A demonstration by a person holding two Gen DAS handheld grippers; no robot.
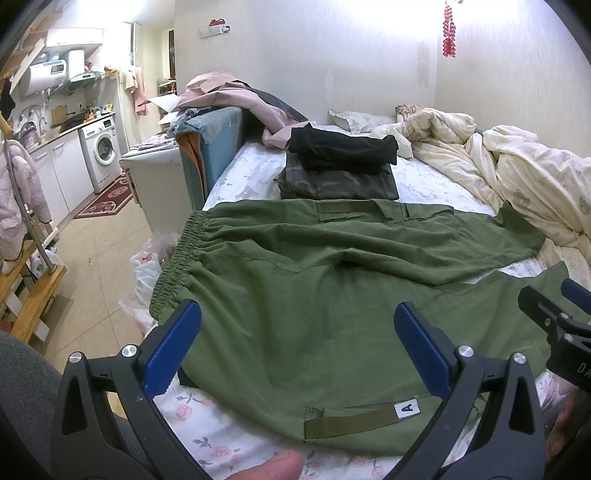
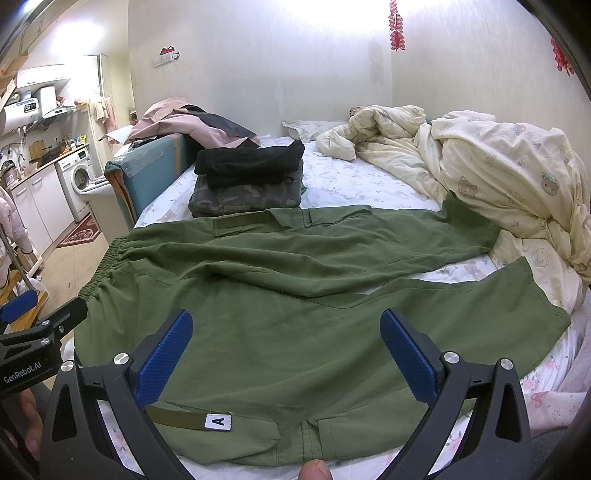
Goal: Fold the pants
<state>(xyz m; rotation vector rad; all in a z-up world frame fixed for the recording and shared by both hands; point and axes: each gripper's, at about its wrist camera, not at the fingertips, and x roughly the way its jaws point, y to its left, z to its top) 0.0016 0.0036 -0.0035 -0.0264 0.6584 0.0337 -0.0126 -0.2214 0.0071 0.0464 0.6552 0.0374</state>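
Both claws — left gripper [image 1: 297, 347] and right gripper [image 2: 286, 350] — hang spread and empty over the green pants [image 1: 332, 295], soft, limp cloth best pinched at waistband [image 1: 177, 258] and hem.

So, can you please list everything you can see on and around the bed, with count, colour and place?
pants: 1, green, spread flat across the near part of the bed, waistband at the left
label: 1, white with letter A, on the near leg of the pants
folded clothes: 2, black on top of camouflage, behind the pants
bed sheet: 1, white with flowers, under everything
quilt: 1, cream with bears, bunched at the right
pillow: 1, pale, by the far wall
pink cloth: 1, piled beyond the bed at the left
washing machine: 1, white, in the kitchen far left
red ornament: 1, hanging on the wall
left gripper: open, above the pants
right gripper: open, above the pants
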